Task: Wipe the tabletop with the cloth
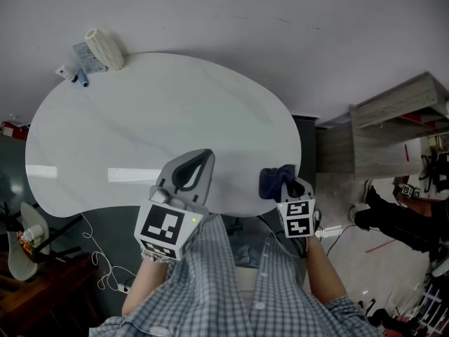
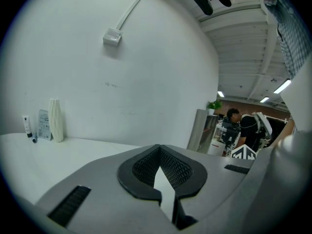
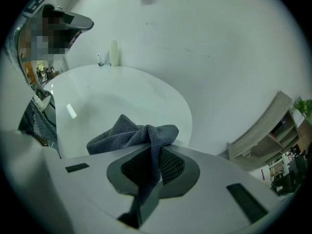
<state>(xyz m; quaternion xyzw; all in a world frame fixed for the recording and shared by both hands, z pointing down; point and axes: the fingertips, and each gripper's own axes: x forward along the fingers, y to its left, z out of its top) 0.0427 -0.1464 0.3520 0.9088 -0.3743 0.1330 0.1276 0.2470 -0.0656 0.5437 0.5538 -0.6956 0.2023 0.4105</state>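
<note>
Cloth (image 1: 276,180) sits pinched in the right gripper (image 3: 152,152) at the tabletop's (image 1: 161,111) lower-right edge; left gripper (image 1: 202,159) is closed, empty. Wiping looks unstarted.

No lettering can be read anywhere. The flat pale-blue printed packet (image 1: 83,55) at the far edge of the white oval tabletop (image 1: 140,118) carries print (too small to make out). The black-and-white marker cubes (image 1: 167,229) show square patterns only.
</note>
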